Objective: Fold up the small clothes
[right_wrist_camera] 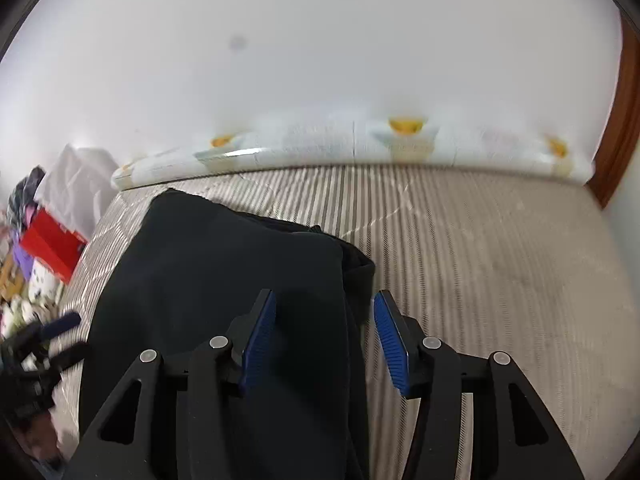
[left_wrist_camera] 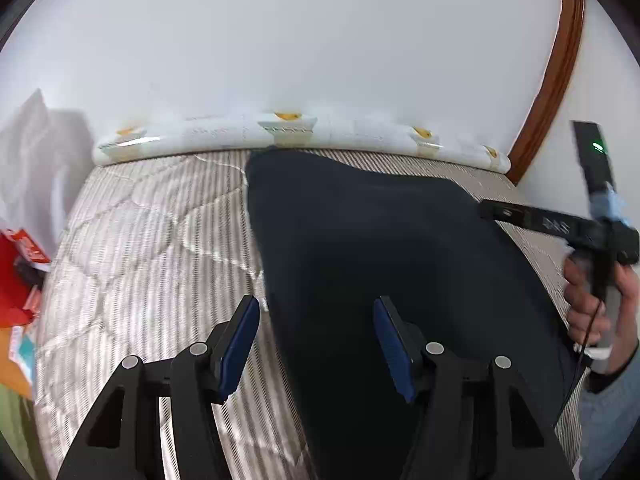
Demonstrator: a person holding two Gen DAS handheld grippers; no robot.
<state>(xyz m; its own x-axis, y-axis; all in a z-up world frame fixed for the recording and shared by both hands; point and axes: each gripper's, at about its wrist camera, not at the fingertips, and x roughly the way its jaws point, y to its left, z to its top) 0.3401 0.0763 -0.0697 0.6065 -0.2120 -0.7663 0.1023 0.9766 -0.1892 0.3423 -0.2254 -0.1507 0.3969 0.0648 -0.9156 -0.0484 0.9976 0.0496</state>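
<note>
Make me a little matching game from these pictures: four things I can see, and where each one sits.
Things:
1. dark garment
2. red box
3. long white pillow
4. left tongs

Places:
A. along the wall, at the bed's far edge
B. off the bed's left side
C. spread on the striped quilt
D. open over the garment's left edge

Pairs: 1-C, 2-B, 3-A, 4-D

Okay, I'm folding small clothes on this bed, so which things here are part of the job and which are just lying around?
Part of the job:
- dark garment spread on the striped mattress
- left tool, open
- right tool, open, over the garment's edge

Just lying about:
- red box beside the bed
- white bag behind it
- long patterned pillow along the wall
</note>
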